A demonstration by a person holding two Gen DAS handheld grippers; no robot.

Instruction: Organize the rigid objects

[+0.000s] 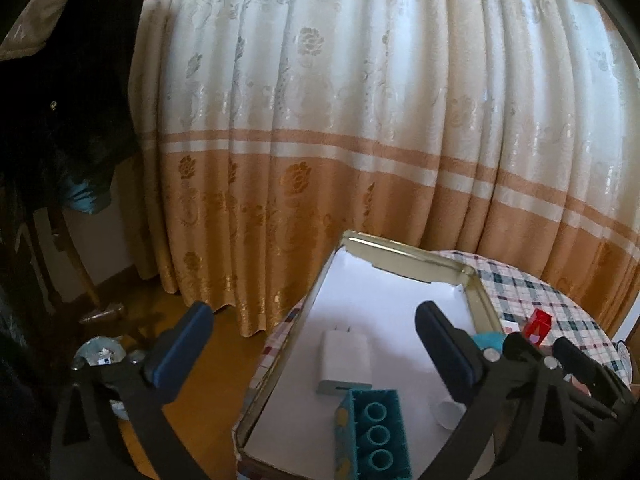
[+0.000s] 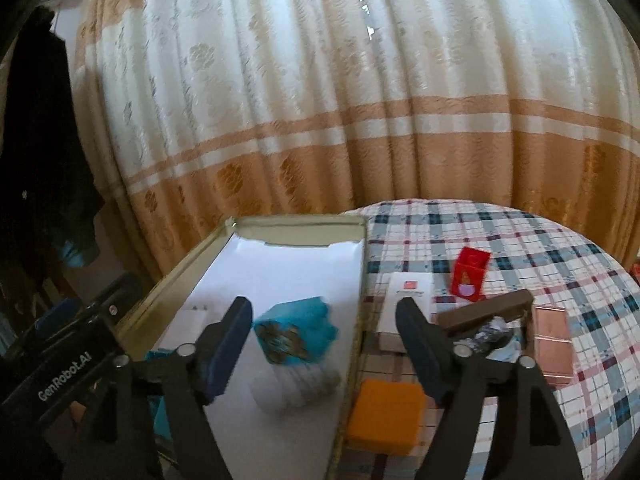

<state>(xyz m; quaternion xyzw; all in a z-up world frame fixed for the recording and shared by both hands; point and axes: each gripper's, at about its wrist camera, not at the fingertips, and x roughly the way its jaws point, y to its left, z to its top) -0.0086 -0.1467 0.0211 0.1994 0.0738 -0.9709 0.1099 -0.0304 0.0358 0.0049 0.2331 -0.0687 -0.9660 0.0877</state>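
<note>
From the left wrist camera, the left gripper [image 1: 316, 330] stands spread wide with nothing pinched, hanging over the near left edge of a shallow metal tin [image 1: 404, 254] lined with white paper. Inside the tin lie a white plug-in charger [image 1: 347, 354], a teal building brick [image 1: 374, 434] with its three round sockets facing up, and a small white cap [image 1: 450, 412] near the right finger. The tin sits on a plaid tablecloth [image 1: 524, 292] before a cream and orange curtain [image 1: 340, 120]. From the right wrist camera, the right gripper [image 2: 324, 330] is also spread apart, gripping nothing; a blurred teal block [image 2: 296, 334] shows between its fingers over the tin's white floor. Right of the tin lie an orange block [image 2: 386, 416], a white box [image 2: 406, 300], a red card [image 2: 472, 274] and a pink case [image 2: 550, 344].
</note>
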